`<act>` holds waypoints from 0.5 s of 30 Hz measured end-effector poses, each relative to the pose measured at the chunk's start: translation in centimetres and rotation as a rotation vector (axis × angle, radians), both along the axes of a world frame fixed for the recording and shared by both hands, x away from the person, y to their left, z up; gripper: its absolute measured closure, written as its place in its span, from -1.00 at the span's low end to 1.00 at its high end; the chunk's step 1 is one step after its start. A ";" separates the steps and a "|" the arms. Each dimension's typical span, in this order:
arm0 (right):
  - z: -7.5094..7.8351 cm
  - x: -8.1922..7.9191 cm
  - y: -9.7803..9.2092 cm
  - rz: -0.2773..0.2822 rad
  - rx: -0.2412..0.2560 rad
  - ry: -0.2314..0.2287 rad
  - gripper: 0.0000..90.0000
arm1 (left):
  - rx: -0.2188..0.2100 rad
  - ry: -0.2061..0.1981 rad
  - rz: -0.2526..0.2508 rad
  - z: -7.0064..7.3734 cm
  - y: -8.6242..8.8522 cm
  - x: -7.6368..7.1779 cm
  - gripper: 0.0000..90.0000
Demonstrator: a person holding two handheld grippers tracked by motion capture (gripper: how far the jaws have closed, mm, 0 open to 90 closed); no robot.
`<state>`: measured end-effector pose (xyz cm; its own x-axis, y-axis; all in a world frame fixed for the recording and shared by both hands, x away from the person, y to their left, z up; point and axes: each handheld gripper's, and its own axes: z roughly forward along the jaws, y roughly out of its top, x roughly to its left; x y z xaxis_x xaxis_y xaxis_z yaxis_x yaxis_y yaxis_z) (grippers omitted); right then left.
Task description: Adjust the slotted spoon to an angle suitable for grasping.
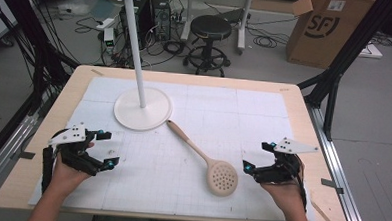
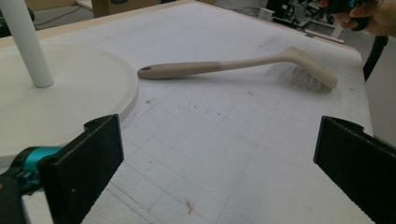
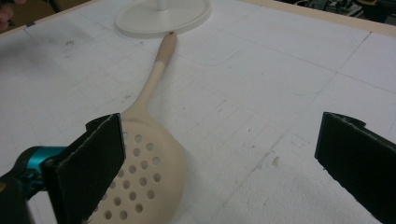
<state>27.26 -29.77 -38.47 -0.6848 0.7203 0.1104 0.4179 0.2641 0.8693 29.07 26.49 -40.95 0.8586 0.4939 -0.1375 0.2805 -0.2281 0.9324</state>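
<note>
The slotted spoon (image 1: 205, 159) lies flat on the white mat (image 1: 263, 123) near the desk's front edge, long axis diagonal: perforated bowl toward the front right, handle end just beside the stand base (image 1: 143, 108). Both the left gripper (image 1: 103, 149) and right gripper (image 1: 256, 155) are spread and empty. The right gripper is nearer (bowl just beside its jaw), so it is the likelier one to pick up.

Beige perforated spoon (image 1: 209, 161); white gridded mat (image 1: 243, 117).
</note>
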 end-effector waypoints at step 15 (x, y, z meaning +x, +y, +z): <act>0.4 -0.1 1.0 0.019 -0.023 0.004 -0.99 | 0.020 0.002 -0.003 -0.1 0.0 0.0 -0.95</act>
<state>27.21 -28.73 -38.07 -0.6982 0.7094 0.0967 0.4160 0.2921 0.8612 29.04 26.47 -41.10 0.8599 0.4940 -0.1289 0.2813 -0.2478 0.9271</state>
